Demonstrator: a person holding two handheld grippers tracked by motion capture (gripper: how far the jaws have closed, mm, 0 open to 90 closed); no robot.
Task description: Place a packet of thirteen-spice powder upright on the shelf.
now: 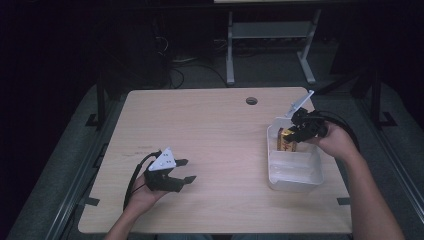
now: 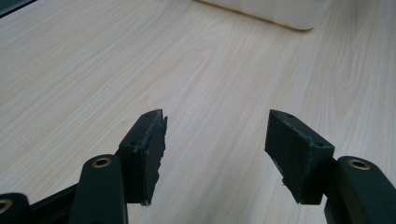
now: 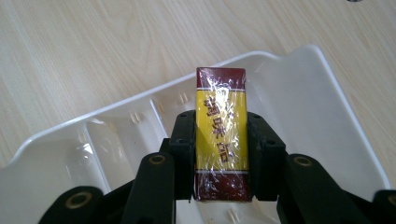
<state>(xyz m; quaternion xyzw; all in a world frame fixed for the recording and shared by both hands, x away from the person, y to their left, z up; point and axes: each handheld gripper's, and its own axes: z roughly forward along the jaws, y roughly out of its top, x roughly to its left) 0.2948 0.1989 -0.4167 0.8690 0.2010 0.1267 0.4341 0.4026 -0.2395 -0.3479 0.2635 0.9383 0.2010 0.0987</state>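
Note:
A yellow and dark-red wrapped packet [image 3: 221, 135] with printed characters is clamped between the jaws of my right gripper [image 3: 220, 140]. In the high view that gripper [image 1: 295, 134] holds the packet [image 1: 286, 140] over the far compartment of a white plastic tray [image 1: 295, 180] at the table's right side. The tray's rim [image 3: 140, 100] curves around the packet in the right gripper view. My left gripper [image 1: 186, 171] rests low over the wood near the front left, its jaws apart with bare tabletop between them [image 2: 215, 140].
A round cable hole [image 1: 251, 101] sits in the table's far edge. A corner of the white tray [image 2: 275, 11] shows ahead of the left gripper. Beyond the table stand a dark floor, cables and a white desk frame [image 1: 270, 45].

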